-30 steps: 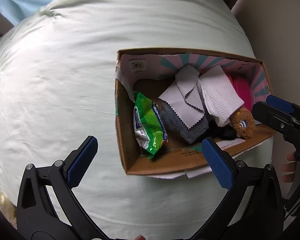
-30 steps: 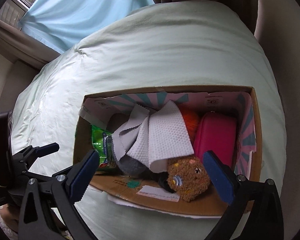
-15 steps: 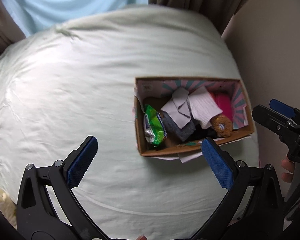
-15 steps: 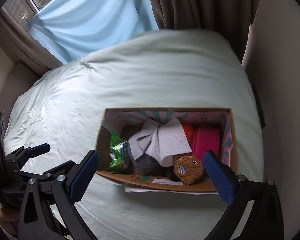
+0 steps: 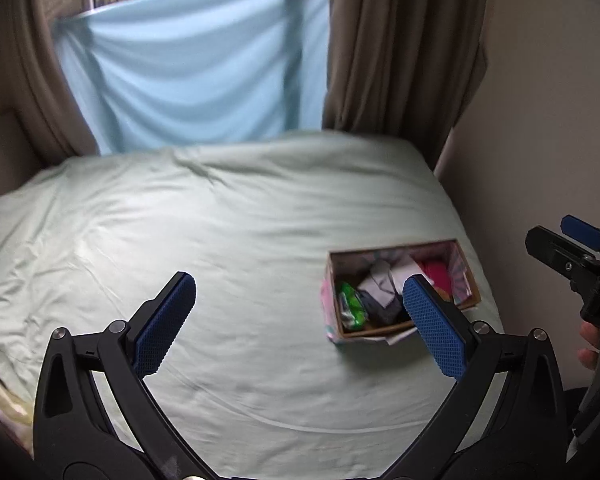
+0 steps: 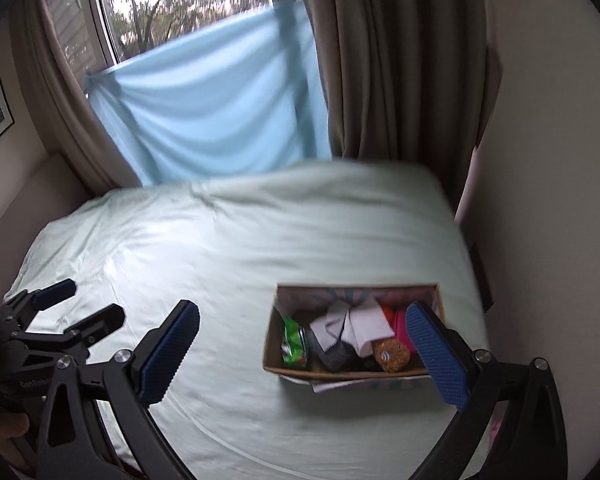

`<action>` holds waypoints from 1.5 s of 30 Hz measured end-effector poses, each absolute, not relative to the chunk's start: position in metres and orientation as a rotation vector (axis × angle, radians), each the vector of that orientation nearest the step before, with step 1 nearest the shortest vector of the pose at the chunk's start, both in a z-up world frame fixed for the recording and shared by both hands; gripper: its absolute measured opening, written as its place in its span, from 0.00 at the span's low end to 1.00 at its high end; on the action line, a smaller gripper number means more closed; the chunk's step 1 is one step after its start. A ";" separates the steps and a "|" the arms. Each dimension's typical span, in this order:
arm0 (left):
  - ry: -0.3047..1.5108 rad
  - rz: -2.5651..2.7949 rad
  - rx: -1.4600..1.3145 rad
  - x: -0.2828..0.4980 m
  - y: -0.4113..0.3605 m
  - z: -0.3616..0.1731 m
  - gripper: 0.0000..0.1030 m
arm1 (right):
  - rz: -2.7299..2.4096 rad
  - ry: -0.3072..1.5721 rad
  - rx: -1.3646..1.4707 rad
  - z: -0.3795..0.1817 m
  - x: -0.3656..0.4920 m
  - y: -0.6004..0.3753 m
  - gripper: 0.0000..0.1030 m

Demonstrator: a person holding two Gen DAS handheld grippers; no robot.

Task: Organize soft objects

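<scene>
We have pulled both grippers back, so the cardboard box point(image 6: 272, 344) looks smaller now. Our left gripper point(image 5: 300, 322) and right gripper point(image 6: 304, 354) are released and empty. The box with the soft objects point(image 6: 364, 328) lies on the bed point(image 6: 220, 248), ahead near the right finger of each gripper.

Box on the right side of the bed, window beyond.

The cardboard box point(image 6: 271, 354) sits on the bed point(image 6: 220, 248) toward its right near part, close to the right wall point(image 6: 548, 200). Inside, the snack packet point(image 6: 294, 346) lies at the left end, the cloths point(image 6: 352, 326) in the middle, the plush toy point(image 6: 392, 354) near the front, the pouch point(image 6: 400, 328) right. Behind the bed hang the sheet point(image 6: 212, 112) and curtain point(image 6: 400, 60).
</scene>
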State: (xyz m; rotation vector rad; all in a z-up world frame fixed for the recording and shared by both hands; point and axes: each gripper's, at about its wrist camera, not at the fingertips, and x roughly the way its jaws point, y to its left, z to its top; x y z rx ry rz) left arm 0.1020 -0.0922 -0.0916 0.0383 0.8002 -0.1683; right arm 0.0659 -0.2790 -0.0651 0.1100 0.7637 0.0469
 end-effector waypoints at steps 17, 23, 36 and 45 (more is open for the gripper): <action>0.503 -0.131 -0.001 0.028 0.011 -0.010 1.00 | -0.044 0.515 0.022 0.009 0.002 -0.174 1.00; 0.490 -0.120 -0.013 0.025 0.026 -0.013 1.00 | -0.062 0.512 0.024 0.006 -0.002 -0.161 1.00; 0.477 -0.126 -0.021 0.023 0.033 -0.013 1.00 | -0.086 0.503 0.011 0.006 -0.001 -0.155 1.00; 0.461 -0.109 -0.001 0.019 0.025 -0.012 1.00 | -0.075 0.498 0.018 0.005 0.001 -0.158 1.00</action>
